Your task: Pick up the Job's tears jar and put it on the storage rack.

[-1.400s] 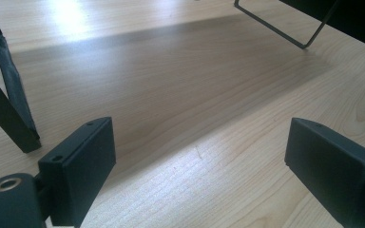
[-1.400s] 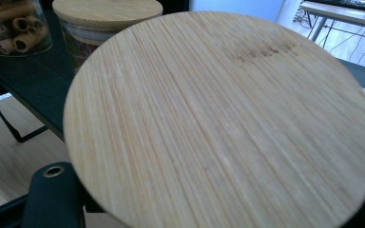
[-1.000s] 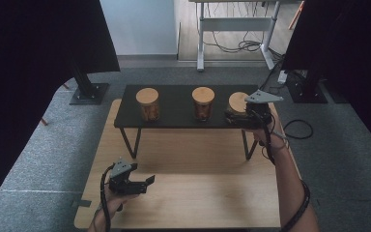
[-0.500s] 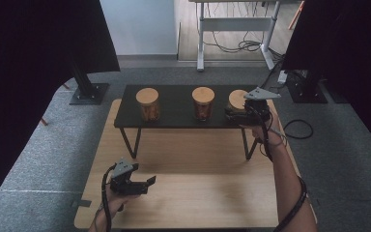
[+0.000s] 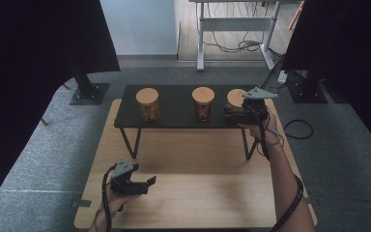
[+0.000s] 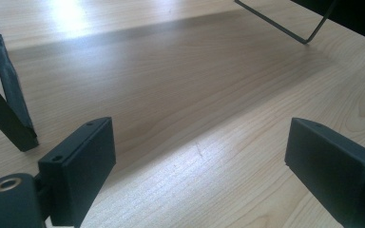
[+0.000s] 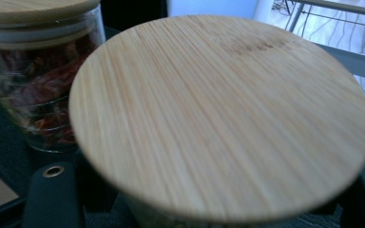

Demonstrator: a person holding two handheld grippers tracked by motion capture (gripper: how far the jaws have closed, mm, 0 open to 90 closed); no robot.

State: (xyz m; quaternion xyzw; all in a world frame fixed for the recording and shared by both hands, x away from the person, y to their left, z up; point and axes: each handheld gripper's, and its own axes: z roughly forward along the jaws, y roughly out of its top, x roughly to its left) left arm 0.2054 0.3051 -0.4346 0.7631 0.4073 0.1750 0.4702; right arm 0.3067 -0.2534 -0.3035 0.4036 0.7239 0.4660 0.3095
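Right tongs (image 5: pixel 234 115) clamped on upright jar (image 7: pixel 221 114), straight ahead between jaws; left tongs (image 5: pixel 142 185) wide, empty, well apart.

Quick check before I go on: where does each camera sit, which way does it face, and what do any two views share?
High view: above the near side, facing forward and down on the wooden table; both forearms, left gripper and right gripper show.
Left gripper view: low over the table, own jaws apart.
Right gripper view: behind the right jar, own jaws around it.
Shared: that jar and the middle jar.
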